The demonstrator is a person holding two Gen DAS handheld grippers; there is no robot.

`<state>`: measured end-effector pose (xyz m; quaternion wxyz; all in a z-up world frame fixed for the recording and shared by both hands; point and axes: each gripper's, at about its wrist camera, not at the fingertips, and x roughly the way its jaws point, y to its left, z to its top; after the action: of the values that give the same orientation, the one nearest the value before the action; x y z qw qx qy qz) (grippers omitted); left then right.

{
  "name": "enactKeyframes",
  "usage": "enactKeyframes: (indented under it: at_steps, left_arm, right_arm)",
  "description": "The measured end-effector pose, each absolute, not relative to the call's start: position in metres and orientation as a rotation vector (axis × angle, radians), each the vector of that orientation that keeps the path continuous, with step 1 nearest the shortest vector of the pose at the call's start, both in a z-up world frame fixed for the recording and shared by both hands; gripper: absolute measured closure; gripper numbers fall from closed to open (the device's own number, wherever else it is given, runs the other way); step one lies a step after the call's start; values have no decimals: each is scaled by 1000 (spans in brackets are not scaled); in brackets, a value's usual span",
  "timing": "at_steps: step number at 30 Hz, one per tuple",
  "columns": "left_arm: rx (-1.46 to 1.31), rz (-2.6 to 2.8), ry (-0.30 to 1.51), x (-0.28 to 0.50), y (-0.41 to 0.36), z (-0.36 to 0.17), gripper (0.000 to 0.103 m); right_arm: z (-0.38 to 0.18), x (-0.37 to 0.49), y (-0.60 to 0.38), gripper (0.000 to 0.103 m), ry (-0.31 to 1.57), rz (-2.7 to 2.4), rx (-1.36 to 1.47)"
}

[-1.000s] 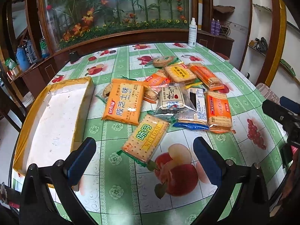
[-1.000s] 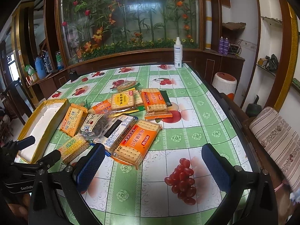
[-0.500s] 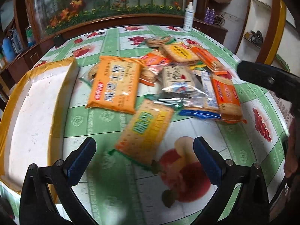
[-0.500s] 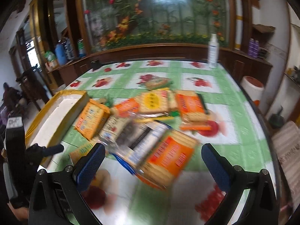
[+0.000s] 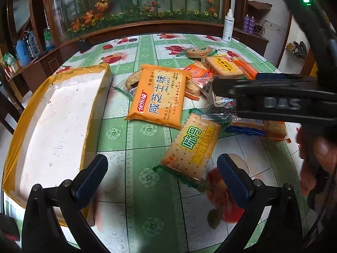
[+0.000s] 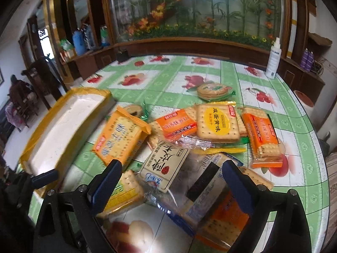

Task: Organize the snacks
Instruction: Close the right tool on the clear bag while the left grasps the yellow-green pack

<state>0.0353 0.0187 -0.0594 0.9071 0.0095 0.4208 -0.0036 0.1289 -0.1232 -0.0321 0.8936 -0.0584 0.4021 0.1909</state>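
Both grippers are wide open and hold nothing. Right in front of the left gripper [image 5: 161, 175] lies the yellow cracker pack [image 5: 190, 147], its long side pointing away (a bit tilted right), with the box [image 5: 63, 124] to its left. Under the right gripper [image 6: 171, 178] sits the clear pack [image 6: 166, 166].

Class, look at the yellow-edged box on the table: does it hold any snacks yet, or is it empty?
Empty, as far as visible. The box shows only bare white floor; the snack packets all lie outside on the tablecloth.
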Motion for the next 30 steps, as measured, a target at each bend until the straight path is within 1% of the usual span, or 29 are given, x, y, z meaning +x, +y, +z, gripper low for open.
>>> enactKeyframes:
  at_steps: [5, 6, 7, 8, 9, 10, 11, 12, 13, 14, 15, 19, 20, 22, 23, 24, 30]
  left_arm:
    - [22, -38, 885, 43, 14, -60, 0]
    - [26, -51, 889, 45, 11, -61, 0]
    - [27, -58, 890, 47, 9, -61, 0]
    - [27, -68, 893, 49, 7, -60, 0]
    - [27, -80, 897, 52, 5, -61, 0]
    - [29, -86, 900, 55, 3, -61, 0]
    - [35, -90, 908, 59, 1, -62, 0]
    - [38, -93, 913, 61, 0, -63, 0]
    - [36, -99, 917, 63, -1, -65, 0]
    - [31, -111, 924, 65, -1, -66, 0]
    - [28, -118, 934, 67, -2, -68, 0]
    - [23, -130, 956, 70, -4, -73, 0]
    - [19, -136, 960, 71, -5, -74, 0]
    - [20, -143, 967, 71, -5, -75, 0]
    - [24, -144, 968, 71, -5, -76, 0]
    - [26, -142, 969, 70, -5, -77, 0]
    - [25, -144, 975, 70, -3, -78, 0]
  right_arm:
    - [-47, 145, -117, 7, 885, 337, -142]
    - [-50, 147, -117, 7, 893, 334, -147]
    - [-51, 149, -120, 10, 894, 354, -123]
    - [-52, 149, -122, 27, 896, 374, -96]
    - [-52, 151, -125, 38, 905, 379, -80]
    - [-51, 151, -129, 38, 901, 380, -69]
    - [-49, 149, -132, 50, 892, 390, -57]
    - [-45, 148, -136, 74, 886, 412, -31]
    - [-41, 146, -139, 83, 878, 411, -23]
    - [-35, 144, -143, 99, 863, 408, -15]
    - [-30, 142, -146, 102, 853, 402, -12]
    - [-18, 138, -162, 101, 830, 417, 38]
    - [-18, 139, -164, 95, 841, 423, 46]
    - [-20, 141, -164, 60, 853, 409, 50]
    - [-21, 141, -163, 27, 846, 388, 37]
    - [-21, 141, -160, 15, 838, 365, 17]
    - [-30, 145, -131, 15, 861, 331, -80]
